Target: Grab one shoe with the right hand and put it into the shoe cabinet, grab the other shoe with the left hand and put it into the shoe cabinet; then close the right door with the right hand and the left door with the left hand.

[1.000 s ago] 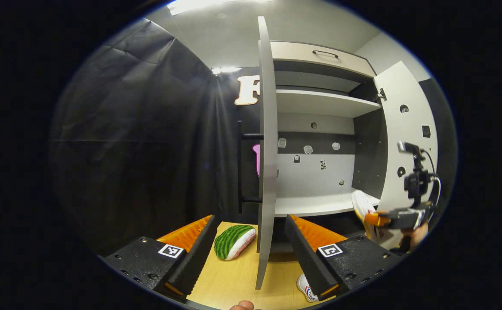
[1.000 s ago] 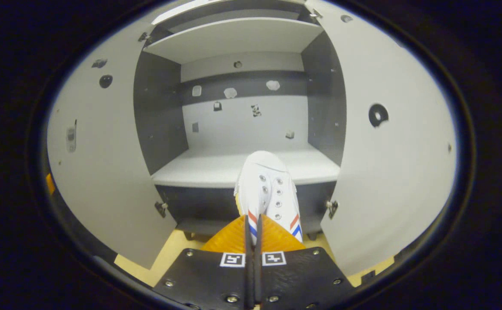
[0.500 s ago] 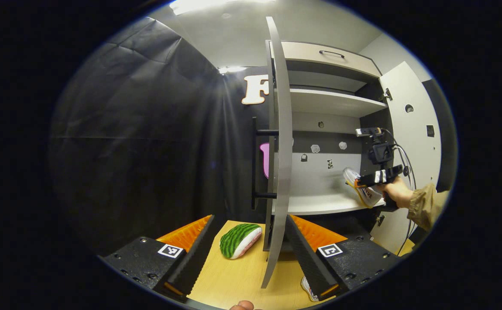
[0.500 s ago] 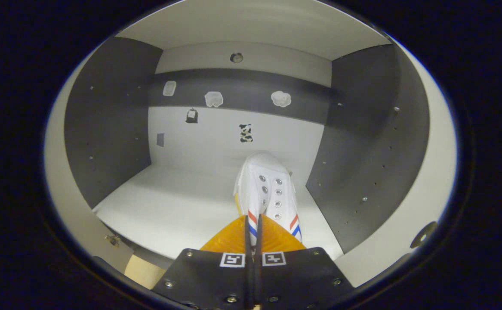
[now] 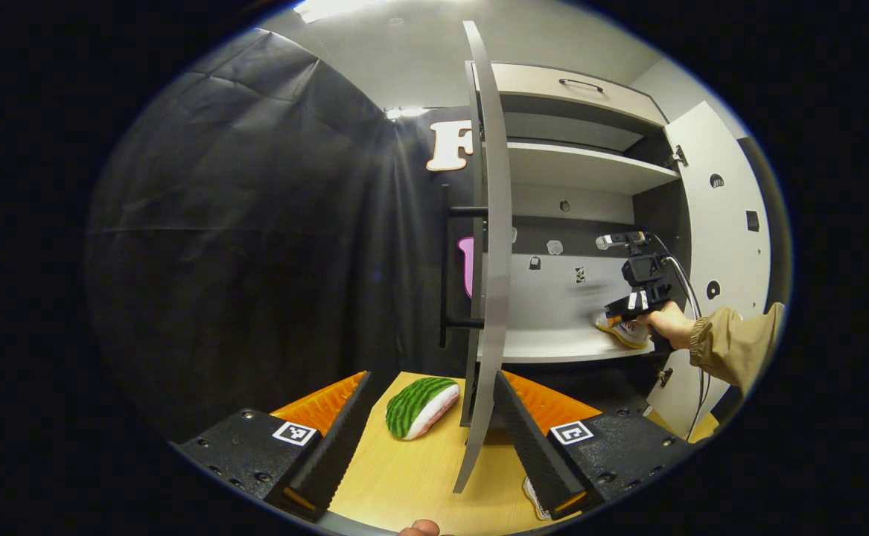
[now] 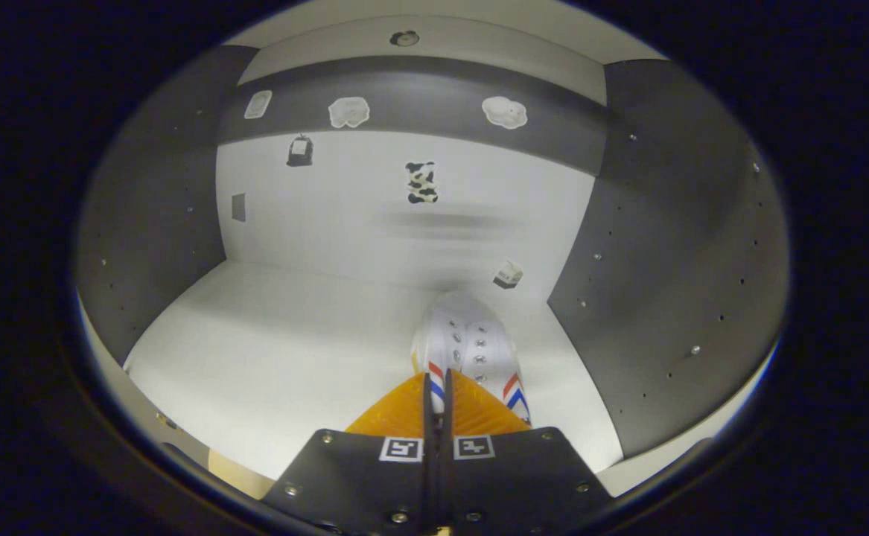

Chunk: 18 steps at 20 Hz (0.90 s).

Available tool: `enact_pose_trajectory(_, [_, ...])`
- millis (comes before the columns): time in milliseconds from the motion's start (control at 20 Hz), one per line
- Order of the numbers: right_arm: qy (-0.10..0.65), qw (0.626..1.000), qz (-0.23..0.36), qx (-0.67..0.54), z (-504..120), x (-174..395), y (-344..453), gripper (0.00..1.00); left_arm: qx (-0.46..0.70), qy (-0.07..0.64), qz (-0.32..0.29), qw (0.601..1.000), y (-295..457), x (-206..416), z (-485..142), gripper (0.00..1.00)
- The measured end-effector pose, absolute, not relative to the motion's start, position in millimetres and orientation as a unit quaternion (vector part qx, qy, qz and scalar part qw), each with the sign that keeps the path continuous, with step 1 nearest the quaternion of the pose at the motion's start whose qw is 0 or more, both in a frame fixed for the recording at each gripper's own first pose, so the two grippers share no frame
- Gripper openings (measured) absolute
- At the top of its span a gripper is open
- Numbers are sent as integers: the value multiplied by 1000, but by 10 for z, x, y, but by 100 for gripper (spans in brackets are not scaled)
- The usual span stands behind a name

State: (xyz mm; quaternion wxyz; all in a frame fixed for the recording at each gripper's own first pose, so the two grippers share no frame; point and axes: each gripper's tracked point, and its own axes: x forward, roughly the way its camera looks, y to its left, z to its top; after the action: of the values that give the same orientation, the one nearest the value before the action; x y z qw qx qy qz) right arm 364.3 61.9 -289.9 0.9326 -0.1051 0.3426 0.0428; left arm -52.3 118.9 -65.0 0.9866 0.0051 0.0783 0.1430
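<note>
in the right gripper view, the right gripper [image 6: 438, 398] reached into the lower compartment of the shoe cabinet [image 6: 650, 246], its two fingers pressed close together and pinching the back of a white shoe [image 6: 468, 346] with red and blue stripes. the shoe pointed toward the back wall, over the right part of the white shelf [image 6: 278, 335], near the dark right side panel — whether its sole fully rested on the shelf could not be told.

in the left gripper view, the left gripper [image 5: 427, 424] hovered over a pale wooden floor [image 5: 419, 476] with its fingers spread wide and nothing between them. just ahead stood the cabinet's left door [image 5: 490, 253], open and seen nearly edge-on. a watermelon-patterned object [image 5: 421, 406] lay on the floor between the fingers' line of sight, left of the door. the other shoe [image 5: 532, 497] peeked out on the floor beside one finger. farther off, a person's hand [image 5: 665, 324] in a tan sleeve [image 5: 736, 346] held the right gripper at the shelf, with the right door [image 5: 724, 246] open beyond.
</note>
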Motion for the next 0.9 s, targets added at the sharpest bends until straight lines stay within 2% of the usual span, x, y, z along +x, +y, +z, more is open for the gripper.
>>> enact_pose_trajectory(100, [340,933,42,-114,-2863,3601,621,2,4,82,140,987,1157,-542,-660,98])
enact_pose_trajectory(200, [326,936,38,-126,-2826,3610,592,11,3,86,135,987,1105,-581,-672,98])
enact_pose_trajectory(250, [314,940,42,-129,-2764,3582,597,19,4,89,134,987,1079,-612,-691,98])
enact_pose_trajectory(350, [285,948,41,-137,-2562,3556,571,24,6,94,128,987,1009,-663,-732,98])
enact_pose_trajectory(550, [236,962,45,-130,-2057,3230,481,24,4,114,103,988,831,-744,-913,98])
enact_pose_trajectory(900, [160,980,65,-101,-1171,2216,294,24,-28,199,23,979,235,-843,-1501,99])
